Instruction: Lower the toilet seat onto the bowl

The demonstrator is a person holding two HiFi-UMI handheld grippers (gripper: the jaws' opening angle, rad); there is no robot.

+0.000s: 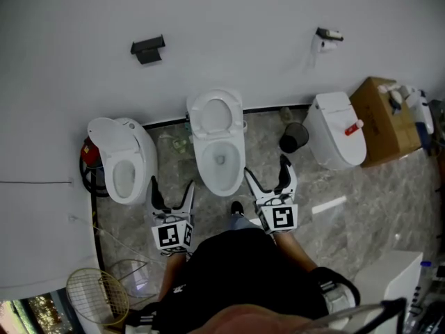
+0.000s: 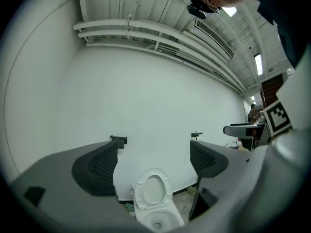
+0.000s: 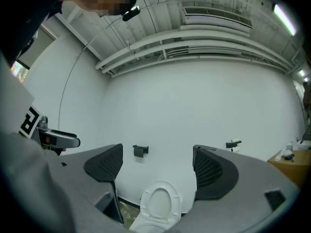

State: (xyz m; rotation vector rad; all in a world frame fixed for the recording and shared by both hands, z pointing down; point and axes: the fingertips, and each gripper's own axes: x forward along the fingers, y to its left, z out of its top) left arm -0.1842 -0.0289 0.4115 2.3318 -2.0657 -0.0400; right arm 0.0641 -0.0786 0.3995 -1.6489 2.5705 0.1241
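The middle toilet has its white seat (image 1: 215, 114) raised upright against the wall, above the open bowl (image 1: 221, 164). The same seat (image 2: 153, 190) stands between the jaws in the left gripper view, and the seat (image 3: 161, 204) also shows in the right gripper view. My left gripper (image 1: 172, 191) hangs open in front of the bowl, to its left. My right gripper (image 1: 267, 176) is open too, at the bowl's right front. Neither touches the toilet, and nothing is held.
Another toilet (image 1: 125, 160) with raised lid stands at the left, a closed toilet (image 1: 338, 129) at the right. A black bin (image 1: 293, 137), a cardboard box (image 1: 386, 120), a wall bracket (image 1: 147, 48), a paper holder (image 1: 327, 37) and a racket (image 1: 97, 296) are around.
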